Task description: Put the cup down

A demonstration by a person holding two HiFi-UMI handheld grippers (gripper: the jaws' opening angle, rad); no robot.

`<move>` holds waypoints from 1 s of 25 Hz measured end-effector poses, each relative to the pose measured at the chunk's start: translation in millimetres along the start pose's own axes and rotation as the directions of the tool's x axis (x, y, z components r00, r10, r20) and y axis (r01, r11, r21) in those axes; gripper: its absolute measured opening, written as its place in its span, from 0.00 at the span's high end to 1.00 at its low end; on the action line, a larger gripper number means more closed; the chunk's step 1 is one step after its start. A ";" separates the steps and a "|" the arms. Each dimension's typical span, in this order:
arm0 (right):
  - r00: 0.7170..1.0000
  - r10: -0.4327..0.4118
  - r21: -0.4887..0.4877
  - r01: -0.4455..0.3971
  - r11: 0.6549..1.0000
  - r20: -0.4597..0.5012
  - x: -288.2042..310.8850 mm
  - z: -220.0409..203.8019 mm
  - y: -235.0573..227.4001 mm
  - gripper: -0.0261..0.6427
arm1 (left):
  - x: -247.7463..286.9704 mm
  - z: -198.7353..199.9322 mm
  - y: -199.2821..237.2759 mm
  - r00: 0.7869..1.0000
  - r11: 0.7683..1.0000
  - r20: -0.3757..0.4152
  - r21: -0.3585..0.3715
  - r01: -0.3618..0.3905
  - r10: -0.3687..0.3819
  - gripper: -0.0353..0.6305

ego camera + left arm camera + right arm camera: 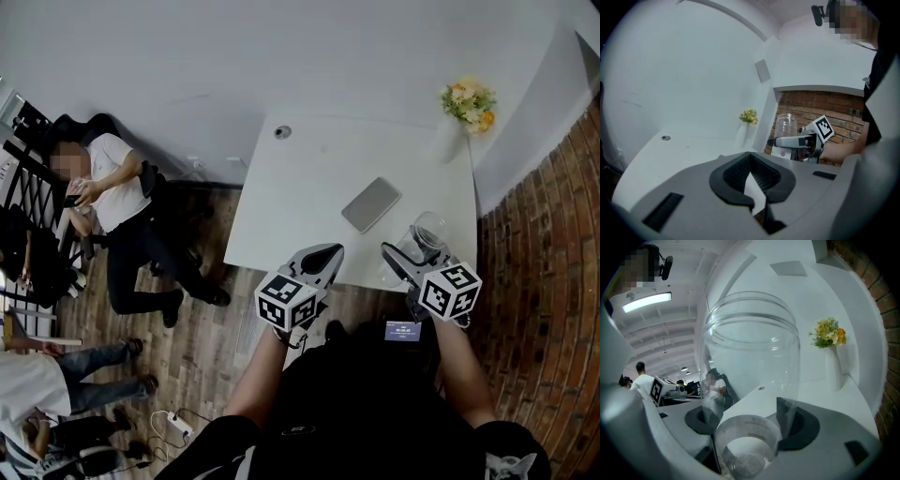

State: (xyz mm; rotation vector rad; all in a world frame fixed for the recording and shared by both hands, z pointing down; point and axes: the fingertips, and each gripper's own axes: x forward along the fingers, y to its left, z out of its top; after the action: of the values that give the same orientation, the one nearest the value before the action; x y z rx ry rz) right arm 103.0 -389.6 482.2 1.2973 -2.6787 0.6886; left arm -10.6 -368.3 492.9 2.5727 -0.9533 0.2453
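1. Tabletop (309,187): white, rectangular, mostly bare. It is taken as the landmark and is judged to be where the cup is to be set.

2. Seated person (117,202): in a white shirt on a dark chair, well off the tabletop's left side and no part of the task.

3. Right tool (412,258): held over the tabletop's near right corner. Its jaws stand wide, and the pads are pressed on either side of the clear plastic cup's lower body. The low grip is judged to keep the cup upright and its base free for setting down.

4. Left tool (321,261): held at the tabletop's near edge, left of the right tool. Its jaws are closed tip to tip on nothing, and it is judged to be parked clear of the placing spot.

5. Clear plastic cup (429,232): empty and upright, with a paper band round its foot. It is carried in the right tool above the tabletop's near right corner. Whether its base is touching the tabletop cannot be told.

6. Vase of yellow flowers (466,103): stands at the tabletop's far right corner, well apart from the cup.

7. Smartphone (371,203): lies flat right of the tabletop's middle, near the cup but apart from it, so a careful descent is advised.

8. Cable grommet (282,132): set in the tabletop's far left area.
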 end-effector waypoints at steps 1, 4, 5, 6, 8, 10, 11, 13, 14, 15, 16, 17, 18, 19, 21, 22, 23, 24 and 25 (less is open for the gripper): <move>1.000 0.000 0.001 0.000 1.000 -0.001 0.8 -0.1 -1.4 0.42 | 0.2 0.9 0.6 1.000 1.000 0.001 0.000 -0.002 0.002 0.93; 1.000 -0.001 -0.003 0.001 1.000 -0.008 6.4 1.5 -7.4 0.42 | 2.9 3.4 4.4 1.000 1.000 0.002 -0.002 -0.007 0.007 0.93; 1.000 -0.002 -0.007 0.002 1.000 -0.009 9.0 2.7 -9.7 0.42 | 4.6 3.7 5.6 1.000 1.000 0.001 -0.003 -0.008 0.008 0.93; 1.000 -0.003 -0.010 0.003 1.000 -0.008 11.9 4.2 -12.2 0.42 | 6.7 4.1 6.5 1.000 1.000 -0.001 -0.002 -0.008 0.008 0.93; 1.000 -0.004 -0.018 0.003 1.000 -0.005 19.5 8.1 -17.7 0.42 | 11.5 5.7 8.4 1.000 1.000 -0.003 0.001 -0.009 0.009 0.93; 1.000 0.000 -0.025 0.000 1.000 -0.006 28.5 11.2 -22.0 0.42 | 15.0 7.7 9.9 1.000 1.000 -0.006 0.001 -0.012 0.012 0.93; 1.000 0.002 -0.029 -0.002 1.000 -0.008 33.2 11.8 -23.5 0.42 | 15.8 8.4 10.3 1.000 1.000 -0.007 -0.002 -0.014 0.014 0.93; 1.000 0.004 -0.038 -0.005 0.999 -0.012 43.4 11.8 -27.3 0.42 | 16.6 9.4 11.4 1.000 1.000 -0.006 -0.014 -0.017 0.017 0.93; 1.000 0.005 -0.039 -0.005 0.999 -0.012 48.8 11.2 -29.9 0.42 | 17.1 9.4 12.4 1.000 1.000 -0.006 -0.019 -0.020 0.020 0.93; 1.000 0.006 -0.038 -0.007 0.999 -0.009 54.5 10.6 -32.7 0.42 | 17.6 8.8 13.9 1.000 0.999 -0.009 -0.022 -0.024 0.024 0.93; 1.000 0.010 -0.036 -0.010 0.999 -0.005 60.7 10.0 -35.5 0.42 | 18.0 8.0 15.9 0.999 0.999 -0.013 -0.025 -0.031 0.031 0.93; 1.000 0.015 -0.038 -0.015 0.999 -0.002 67.4 9.0 -37.9 0.42 | 18.2 7.0 18.1 0.999 0.999 -0.017 -0.028 -0.038 0.037 0.93; 1.000 0.019 -0.046 -0.019 0.999 -0.001 74.6 7.4 -40.0 0.42 | 18.4 6.0 20.4 0.999 0.999 -0.021 -0.032 -0.045 0.044 0.93; 1.000 0.022 -0.064 -0.022 0.998 -0.005 82.3 5.5 -42.2 0.42 | 18.8 5.4 22.6 0.998 0.998 -0.025 -0.036 -0.050 0.049 0.93; 0.999 0.027 -0.113 -0.028 0.993 -0.019 98.8 1.2 -46.5 0.42 | 20.5 4.6 27.3 0.998 0.997 -0.032 -0.043 -0.060 0.059 0.93; 0.999 0.030 -0.136 -0.033 0.990 -0.026 107.4 -1.0 -48.5 0.42 | 21.5 3.9 29.9 0.997 0.997 -0.037 -0.045 -0.064 0.062 0.93; 0.999 0.035 -0.155 -0.040 0.987 -0.032 116.0 -3.0 -50.5 0.42 | 22.4 2.9 32.4 0.997 0.997 -0.042 -0.046 -0.068 0.066 0.93; 0.998 0.041 -0.168 -0.046 0.985 -0.037 124.4 -4.7 -52.6 0.42 | 23.3 1.9 35.0 0.997 0.996 -0.046 -0.048 -0.072 0.070 0.93; 0.998 0.046 -0.178 -0.052 0.983 -0.039 132.8 -6.0 -55.0 0.42 | 24.3 1.2 37.6 0.996 0.996 -0.048 -0.051 -0.076 0.073 0.93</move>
State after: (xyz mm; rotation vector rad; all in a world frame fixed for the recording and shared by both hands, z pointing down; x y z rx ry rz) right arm 59.8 -512.7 542.7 1.1673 -2.6804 0.4574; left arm -17.0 -409.2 509.9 2.4754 -1.0263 0.2948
